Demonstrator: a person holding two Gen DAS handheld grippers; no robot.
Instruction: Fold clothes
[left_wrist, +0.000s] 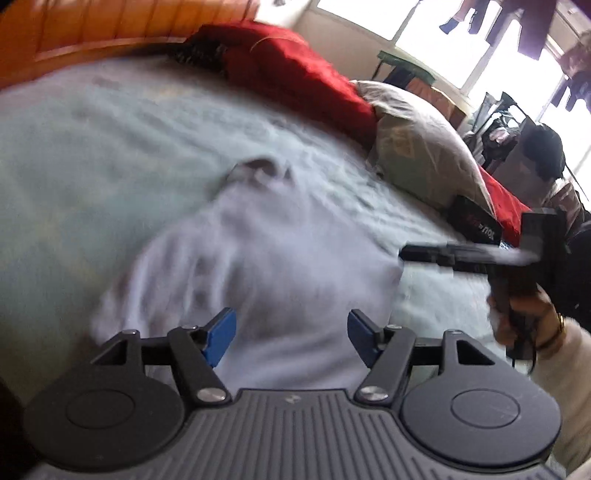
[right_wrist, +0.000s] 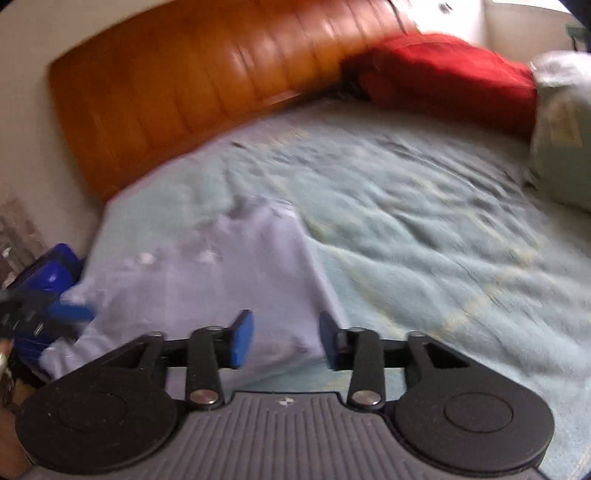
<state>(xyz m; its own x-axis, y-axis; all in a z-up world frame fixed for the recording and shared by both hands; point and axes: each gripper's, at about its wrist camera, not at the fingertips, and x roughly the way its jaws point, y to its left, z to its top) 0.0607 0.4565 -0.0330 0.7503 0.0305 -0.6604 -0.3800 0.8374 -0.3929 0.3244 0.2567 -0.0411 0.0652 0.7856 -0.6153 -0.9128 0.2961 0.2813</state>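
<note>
Bed (right_wrist: 406, 240), pale green cover; lavender shirt (left_wrist: 266, 251) lies part-folded. Left gripper (left_wrist: 291, 336) and right gripper (right_wrist: 286, 339) released, empty. Next: regrasp shirt's near hem.

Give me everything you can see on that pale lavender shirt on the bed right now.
The pale lavender cloth shirt lies on the light green bedspread, collar end toward the wooden headboard. It looks soft and wrinkled, partly folded, with a straight edge down its right side in the right wrist view. Small pale marks dot its chest. Both views are blurred. No pads press on it: both claws are open above its near end.
</note>
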